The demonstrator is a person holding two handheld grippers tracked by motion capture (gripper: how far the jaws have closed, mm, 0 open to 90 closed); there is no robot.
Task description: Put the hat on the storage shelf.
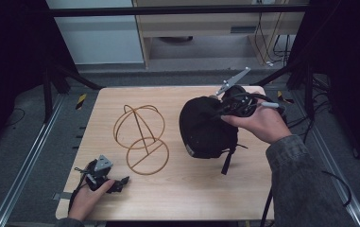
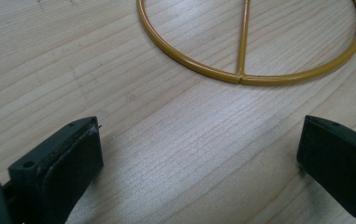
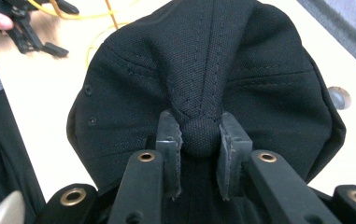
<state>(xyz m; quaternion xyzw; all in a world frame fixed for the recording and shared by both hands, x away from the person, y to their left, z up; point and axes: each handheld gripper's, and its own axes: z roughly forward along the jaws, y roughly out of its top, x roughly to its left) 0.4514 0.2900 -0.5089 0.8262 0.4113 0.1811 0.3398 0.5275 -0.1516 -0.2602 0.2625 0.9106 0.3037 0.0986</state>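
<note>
Surface (image 1: pixel 182 189): pale wood with fine straight grain, rectangular, matte with a soft sheen in the left hand-held gripper's view.
Cap (image 3: pixel 203 70): black woven fabric, coarse visible weave, stitched seams running up to a round covered button at the crown; small eyelets on the panels; the cloth bunches and folds toward the button.
Cap strap (image 1: pixel 227 161): a dark band hanging from the cap's near edge in the high view.
Wire stand (image 1: pixel 141 137): thin yellow-gold metal rod, glossy; a flat ring base crossed by a straight bar, with an upright stem carrying rounded hoops above it.
Right hand-held gripper (image 3: pixel 200 140): black jaws closed down tight on the cap's crown button, one pad on each side of it, brass-coloured fittings on the arms behind.
Left hand-held gripper (image 2: pixel 199 158): jaws spread wide with bare wood between them, holding nothing; dark ribbed pads.
Cap's place: at the right half of the surface in the high view, hanging from the right hand-held gripper's tips, to the right of the wire stand; whether its lower edge touches the wood I cannot tell.
Stand's place: left of centre, its base ring just ahead of the left hand-held gripper, apart from the jaws.
Right hand (image 1: pixel 262 124): wrapped round the gripper body, grey-green sleeve behind.
Left hand (image 1: pixel 87 201): at the surface's near left corner.
</note>
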